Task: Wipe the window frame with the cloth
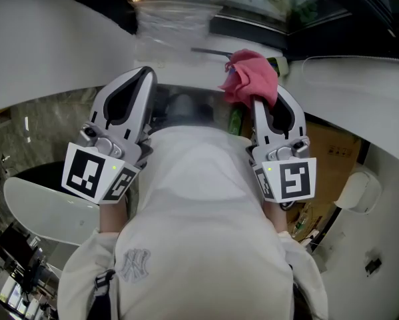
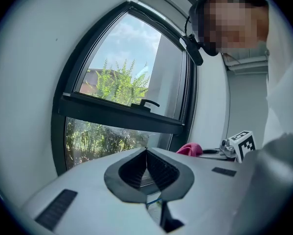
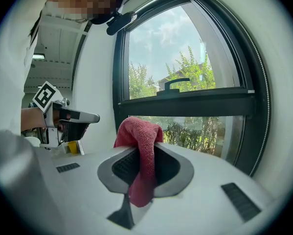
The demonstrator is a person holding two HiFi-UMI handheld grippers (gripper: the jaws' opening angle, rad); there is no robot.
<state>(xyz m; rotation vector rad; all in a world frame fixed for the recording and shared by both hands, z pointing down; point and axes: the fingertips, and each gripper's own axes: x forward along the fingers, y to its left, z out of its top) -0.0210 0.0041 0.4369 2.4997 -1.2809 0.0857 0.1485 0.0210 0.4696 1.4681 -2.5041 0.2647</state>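
Two grippers are raised side by side before a window, one in each of the person's hands. The right gripper [image 3: 146, 148] has its jaws pinching a pink cloth [image 3: 140, 131]. A bunched fold rises above the jaw tips, and a loose end hangs down between the ribbed pads toward the camera. In the head view the cloth sits as a crumpled lump at the tip of that gripper, near the top edge of the picture where the glass begins. In the right gripper view it lies in front of the lower pane. There it is under the dark crossbar of the window frame [image 3: 185, 104] and just beside the frame's left upright. Whether it touches the frame cannot be told.

The left gripper [image 2: 146, 150] has its jaws pressed together, tips meeting at a point, with nothing between them. It points at the lower pane, just under the crossbar. A black handle [image 2: 145, 102] lies along the top edge of the crossbar. Green trees [image 2: 118, 84] and blue sky show through the glass, and a white wall [image 2: 24, 82] surrounds the frame. Each gripper carries a marker cube [image 1: 96, 172] at its rear. The cubes are close to the person's white sweatshirt [image 1: 199, 212], which fills the lower middle of the head view.
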